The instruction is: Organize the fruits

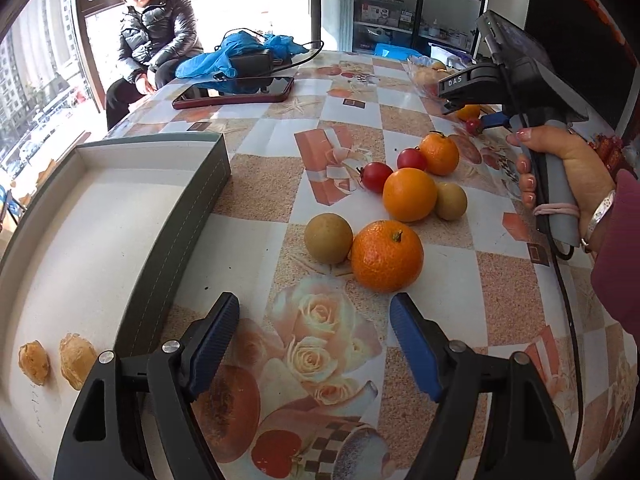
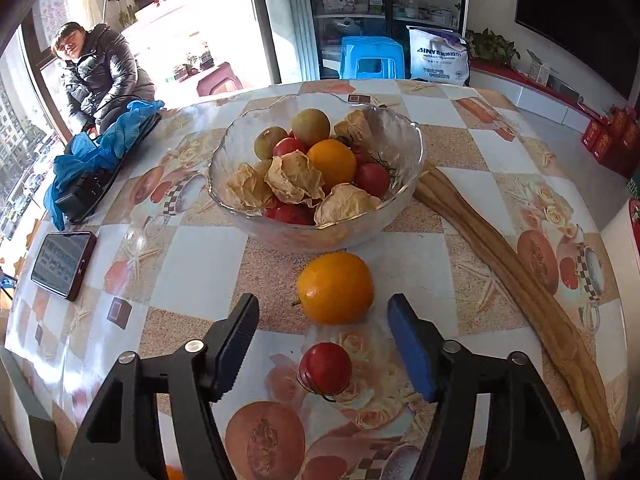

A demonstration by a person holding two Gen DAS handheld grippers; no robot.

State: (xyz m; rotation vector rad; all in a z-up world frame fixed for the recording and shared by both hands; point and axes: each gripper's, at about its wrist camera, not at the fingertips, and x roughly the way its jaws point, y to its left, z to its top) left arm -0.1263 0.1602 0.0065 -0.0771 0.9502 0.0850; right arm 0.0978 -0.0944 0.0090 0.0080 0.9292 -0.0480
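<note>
Bench (image 1: 280, 128): patterned cover, carrying everything; fruit is lying loose on it, apparently awaiting sorting.

Tray (image 1: 188, 216): grey-walled, white-floored, sitting left of the left gripper (image 1: 316, 336); likely the destination, since two dried husked fruits (image 1: 56, 360) are already lying in it.

Glass bowl (image 2: 412, 136): standing well ahead of the right gripper (image 2: 322, 344), heaped with mixed fruit, probably the source.

Wooden board (image 2: 520, 276): running off to the right of the right fingers.

Loose fruit pile (image 1: 400, 200): oranges, brown fruits and tomatoes clustering just ahead of the left fingers, which are standing spread and empty.

Orange fruit (image 2: 335, 288): resting just beyond the right fingertips.

Cherry tomato (image 2: 325, 368): lying between the right fingers, which are standing apart without touching it, seemingly lining up to grasp.
</note>
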